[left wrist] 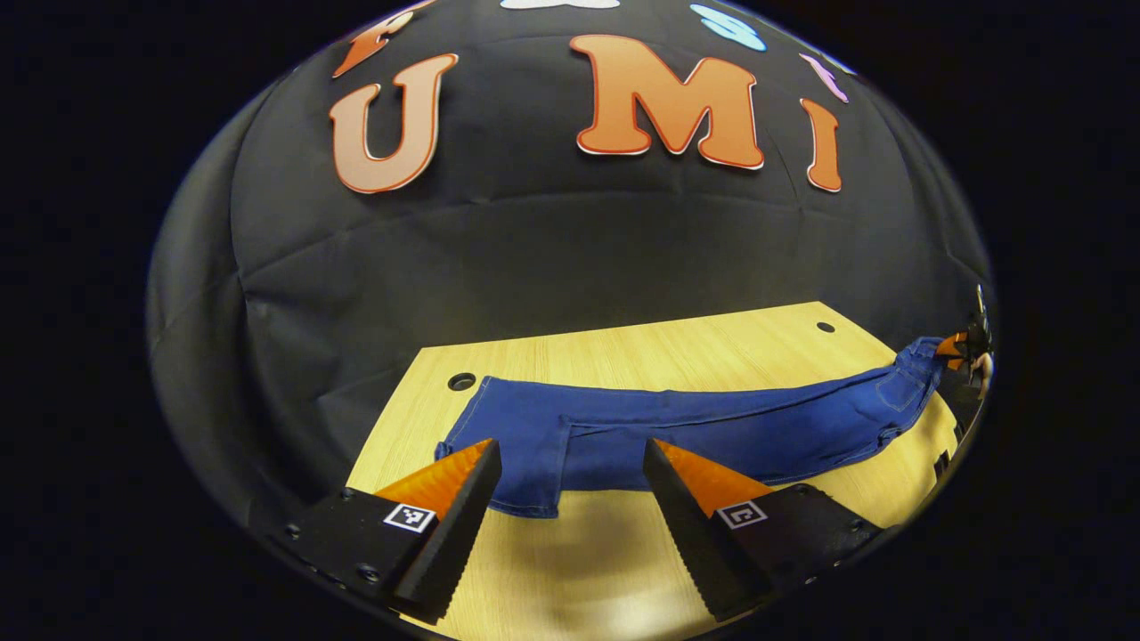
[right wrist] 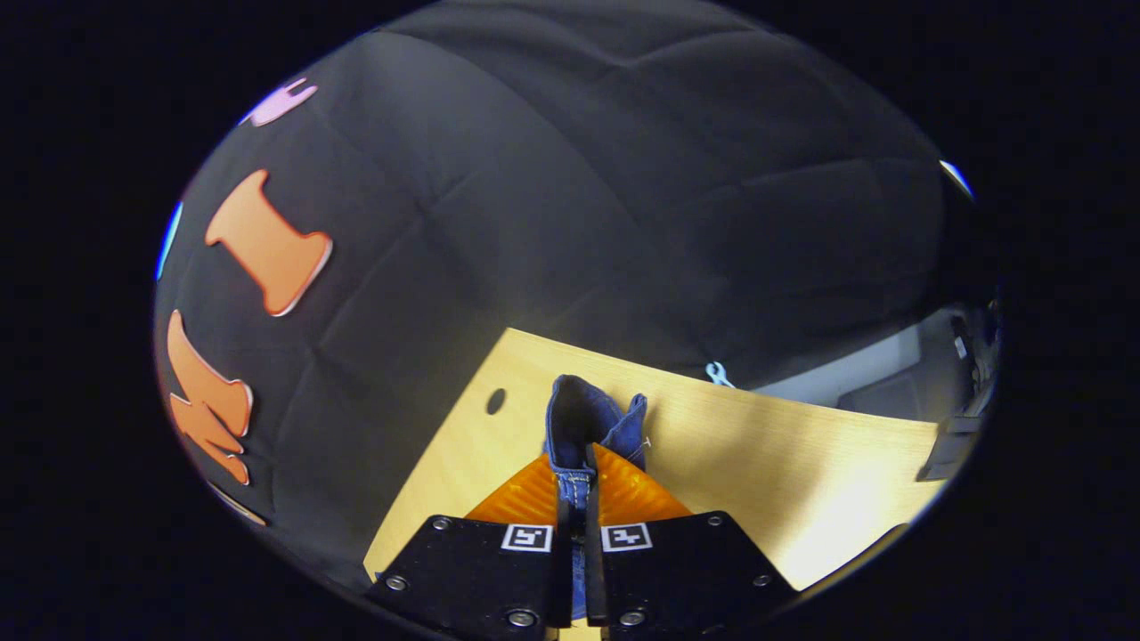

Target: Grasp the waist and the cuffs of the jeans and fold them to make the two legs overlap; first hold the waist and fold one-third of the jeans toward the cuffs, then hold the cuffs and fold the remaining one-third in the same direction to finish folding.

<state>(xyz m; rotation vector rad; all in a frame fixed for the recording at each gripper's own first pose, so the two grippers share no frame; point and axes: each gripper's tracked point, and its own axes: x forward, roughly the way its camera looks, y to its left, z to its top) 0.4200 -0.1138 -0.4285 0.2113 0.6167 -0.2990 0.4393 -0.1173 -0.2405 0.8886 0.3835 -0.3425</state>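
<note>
Two grippers: left gripper (left wrist: pixel 570 463) spread wide over blue denim jeans (left wrist: pixel 695 427); right gripper (right wrist: pixel 577 472) pinching bunched waist fabric.

The left gripper (left wrist: pixel 570 467) hangs low over the table with its jaws spread wide, nothing between them, tips pointing toward the cuff end of the jeans (left wrist: pixel 677 432). The right gripper (right wrist: pixel 577 463) is clamped tight, both fingers pinching a bunched fold of the cloth that sticks up past the tips. From the left gripper view it sits far off at the waist end, a hand (left wrist: pixel 982 367) behind it.
</note>
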